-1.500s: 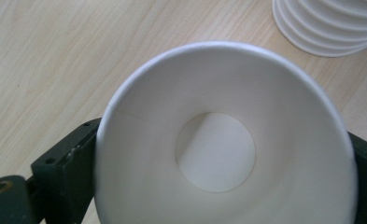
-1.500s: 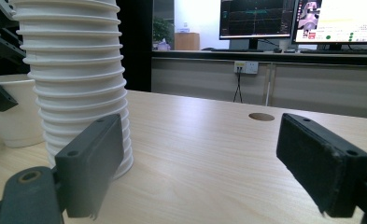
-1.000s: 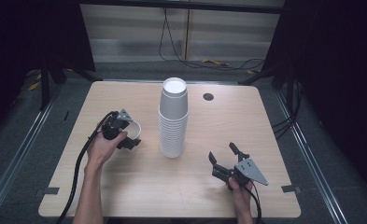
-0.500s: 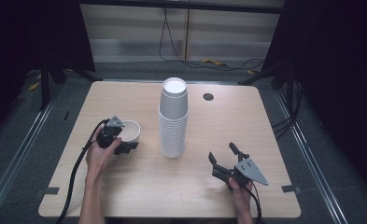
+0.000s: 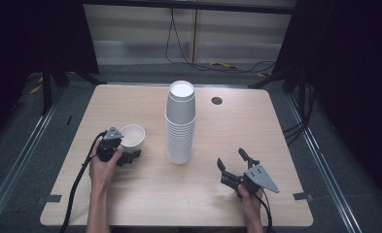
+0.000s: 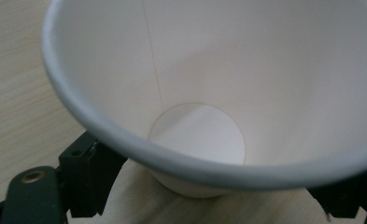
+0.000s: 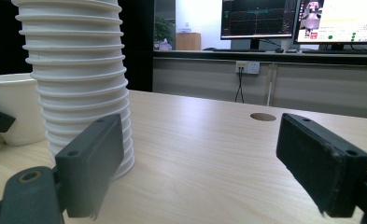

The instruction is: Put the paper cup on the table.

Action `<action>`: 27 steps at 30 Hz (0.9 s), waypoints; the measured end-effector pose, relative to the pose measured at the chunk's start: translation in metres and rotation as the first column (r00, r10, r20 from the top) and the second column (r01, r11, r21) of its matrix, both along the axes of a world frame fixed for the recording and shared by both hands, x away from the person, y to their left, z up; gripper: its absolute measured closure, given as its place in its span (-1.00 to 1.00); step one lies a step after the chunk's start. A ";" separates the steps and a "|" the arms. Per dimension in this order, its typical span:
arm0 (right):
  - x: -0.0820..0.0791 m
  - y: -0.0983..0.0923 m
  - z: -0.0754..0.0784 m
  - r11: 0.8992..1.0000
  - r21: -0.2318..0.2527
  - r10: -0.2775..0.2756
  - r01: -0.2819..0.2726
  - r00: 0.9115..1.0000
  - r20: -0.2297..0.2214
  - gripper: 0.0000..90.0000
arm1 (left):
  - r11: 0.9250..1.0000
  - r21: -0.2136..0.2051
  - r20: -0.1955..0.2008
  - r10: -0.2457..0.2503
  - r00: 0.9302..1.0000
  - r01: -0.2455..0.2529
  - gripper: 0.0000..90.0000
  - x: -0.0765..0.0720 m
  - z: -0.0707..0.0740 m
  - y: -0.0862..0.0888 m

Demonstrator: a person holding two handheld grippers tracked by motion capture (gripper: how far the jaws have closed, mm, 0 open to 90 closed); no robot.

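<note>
The bench [image 5: 130, 204] carries a tall stack of cups [image 5: 180, 124] at its middle. A single cup [image 5: 132, 137] stands upright to the stack's left, between the jaws of the left tongs [image 5: 125, 154], which grip it. The right tongs [image 5: 233, 165] gape empty, near the stack's right.
</note>
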State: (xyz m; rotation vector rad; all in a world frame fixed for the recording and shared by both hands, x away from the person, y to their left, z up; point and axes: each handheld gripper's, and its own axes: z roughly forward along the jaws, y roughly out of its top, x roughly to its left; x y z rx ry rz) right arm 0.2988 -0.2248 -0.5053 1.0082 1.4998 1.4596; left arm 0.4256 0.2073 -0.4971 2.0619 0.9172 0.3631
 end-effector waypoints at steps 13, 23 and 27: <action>-0.001 0.000 0.000 1.000 -0.002 0.006 -0.006 1.000 0.003 -0.67 | 0.992 -0.083 0.055 0.098 0.994 -0.094 -0.66 -0.026 -0.006 0.008; 0.000 0.000 0.000 1.000 0.000 0.006 -0.006 1.000 0.001 -0.67 | 0.972 -0.214 0.128 0.127 0.983 -0.098 -0.66 -0.051 -0.002 0.012; 0.000 0.000 0.000 1.000 0.000 0.006 -0.006 1.000 0.001 -0.67 | 0.967 -0.236 0.170 0.142 0.975 -0.100 -0.65 -0.064 0.002 0.011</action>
